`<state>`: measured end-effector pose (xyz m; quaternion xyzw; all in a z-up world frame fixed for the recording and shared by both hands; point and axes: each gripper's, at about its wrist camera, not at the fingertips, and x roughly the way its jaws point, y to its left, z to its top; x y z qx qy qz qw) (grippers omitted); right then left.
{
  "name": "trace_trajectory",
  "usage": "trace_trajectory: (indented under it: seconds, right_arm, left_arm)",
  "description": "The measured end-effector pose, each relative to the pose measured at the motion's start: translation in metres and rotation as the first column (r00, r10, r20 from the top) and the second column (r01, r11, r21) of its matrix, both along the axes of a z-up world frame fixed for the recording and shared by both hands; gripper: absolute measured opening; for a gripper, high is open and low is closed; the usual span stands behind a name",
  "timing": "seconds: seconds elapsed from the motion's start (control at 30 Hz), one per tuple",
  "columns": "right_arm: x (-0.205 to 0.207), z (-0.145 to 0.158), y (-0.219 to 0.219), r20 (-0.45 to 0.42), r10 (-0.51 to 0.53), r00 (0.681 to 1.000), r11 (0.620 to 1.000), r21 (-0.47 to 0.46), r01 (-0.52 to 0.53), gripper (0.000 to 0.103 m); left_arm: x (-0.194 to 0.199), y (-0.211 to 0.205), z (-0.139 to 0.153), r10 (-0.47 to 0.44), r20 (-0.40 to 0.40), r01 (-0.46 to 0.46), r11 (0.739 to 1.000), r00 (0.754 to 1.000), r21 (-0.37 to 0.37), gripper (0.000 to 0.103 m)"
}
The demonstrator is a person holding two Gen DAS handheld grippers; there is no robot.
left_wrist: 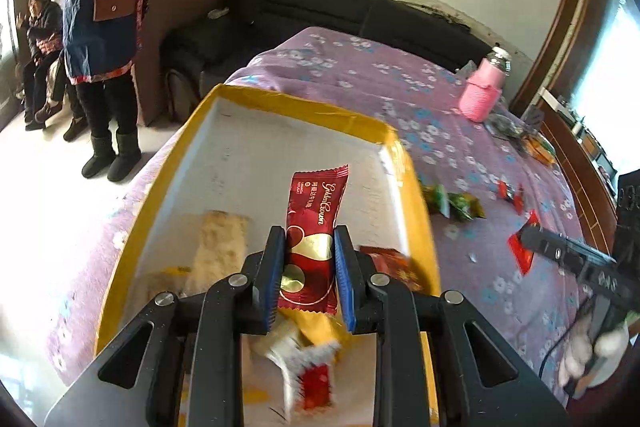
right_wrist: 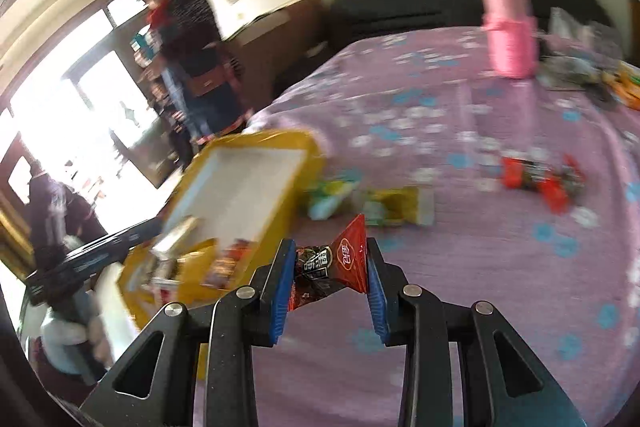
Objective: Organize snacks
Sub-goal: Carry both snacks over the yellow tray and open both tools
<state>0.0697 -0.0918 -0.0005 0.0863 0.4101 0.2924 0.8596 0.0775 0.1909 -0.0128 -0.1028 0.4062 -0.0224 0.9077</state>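
Partway through: a few snacks boxed, several loose on the bed.

My left tool (left_wrist: 310, 245) clamps a red wafer packet (left_wrist: 314, 223) over the yellow box (left_wrist: 304, 103); my right tool (right_wrist: 328, 267) grips a dark-red candy (right_wrist: 332, 267) above the bedspread (right_wrist: 500, 267), green packets (right_wrist: 372, 201) and red candies (right_wrist: 540, 177) left.

One yellow tray (left_wrist: 224, 99), one pink bottle (left_wrist: 482, 93), two green snack packets (left_wrist: 452, 201) loose on the cloth, two grippers each holding one red wrapper, two people (left_wrist: 104, 27).
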Motion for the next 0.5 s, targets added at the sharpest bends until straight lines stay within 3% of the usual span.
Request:
trace_trajectory:
  seconds: [0.27, 0.5]
  right_arm:
    - [0.012, -0.014, 0.112, -0.049, 0.158, 0.986, 0.982, -0.094, -0.163, 0.034]
    - [0.019, -0.034, 0.164, -0.073, 0.208, 0.975, 0.961, -0.169, -0.218, 0.037]
  left_arm:
    - [0.031, 0.022, -0.019, 0.037, -0.087, -0.038, 0.999, 0.995, -0.013, 0.022]
    - [0.035, 0.040, -0.028, 0.064, -0.117, -0.075, 0.993, 0.991, -0.093, 0.022]
